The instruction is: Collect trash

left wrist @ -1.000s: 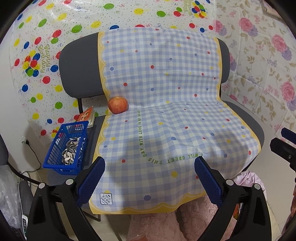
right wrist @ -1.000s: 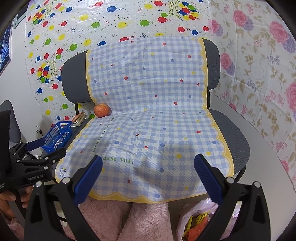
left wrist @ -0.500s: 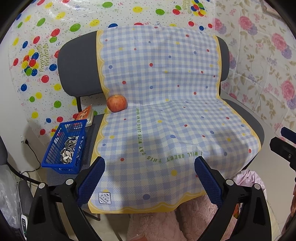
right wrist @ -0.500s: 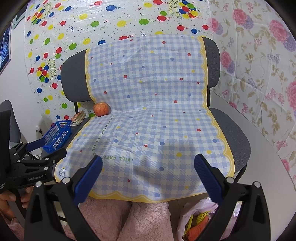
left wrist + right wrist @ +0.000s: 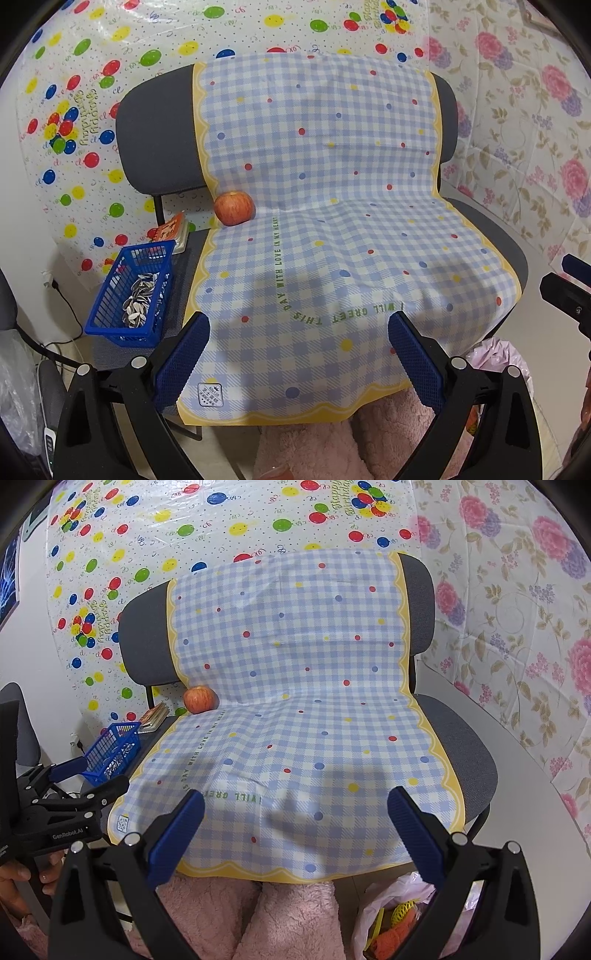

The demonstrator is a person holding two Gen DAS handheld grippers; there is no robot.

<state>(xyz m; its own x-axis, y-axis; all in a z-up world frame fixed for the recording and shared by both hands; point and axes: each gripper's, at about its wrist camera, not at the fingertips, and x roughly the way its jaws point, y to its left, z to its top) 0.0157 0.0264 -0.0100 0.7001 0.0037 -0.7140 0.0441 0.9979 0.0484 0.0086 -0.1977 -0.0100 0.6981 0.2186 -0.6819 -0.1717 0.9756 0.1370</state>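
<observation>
Right tool [image 5: 295, 821] view only: trash bag [image 5: 388, 915]

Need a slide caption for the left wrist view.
Open left gripper faces checked cloth, apple, blue basket.

The left gripper [image 5: 297, 347] hangs level, its jaws spread wide and holding nothing. The right gripper [image 5: 295, 823] matches it, jaws wide and bare. In the right wrist view, the left gripper sits at nine o'clock.
</observation>
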